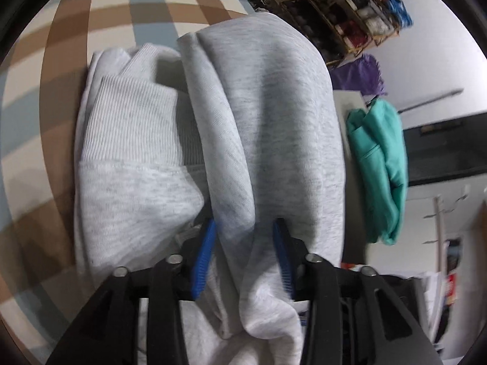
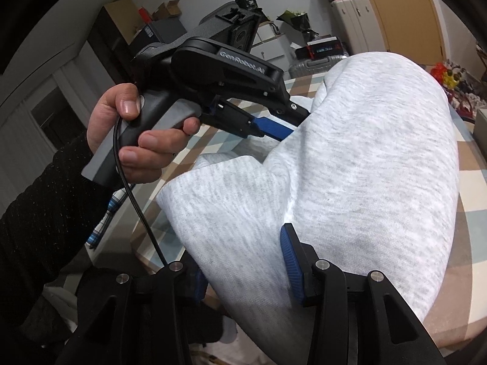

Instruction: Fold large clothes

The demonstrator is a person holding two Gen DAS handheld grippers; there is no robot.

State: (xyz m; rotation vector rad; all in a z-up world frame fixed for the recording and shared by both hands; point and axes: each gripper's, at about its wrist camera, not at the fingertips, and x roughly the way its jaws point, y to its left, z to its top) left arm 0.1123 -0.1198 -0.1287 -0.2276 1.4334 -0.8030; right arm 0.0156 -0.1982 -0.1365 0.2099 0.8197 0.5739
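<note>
One grey sweatshirt (image 1: 261, 127) lies bunched on the checked table (image 1: 91, 30). Our left gripper (image 1: 243, 255) has jaws apart, with a fold running loose between them. Our right gripper (image 2: 243, 267) jaws are closed around a thick fold. Risk: the loose side slumps and the fold skews. One teal garment (image 1: 380, 170) lies beside it. Two grippers, one hand (image 2: 134, 130) visible.

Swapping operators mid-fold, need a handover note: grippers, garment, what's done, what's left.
Left gripper: open, a ridge of the grey sweatshirt loose between its pads.
Right gripper: shut on a thick fold of it.
Sweatshirt: bunched on the checked table, ribbed cuff showing.
Done: doubled over itself, not flat.
Left: flatten, finish the fold.
</note>
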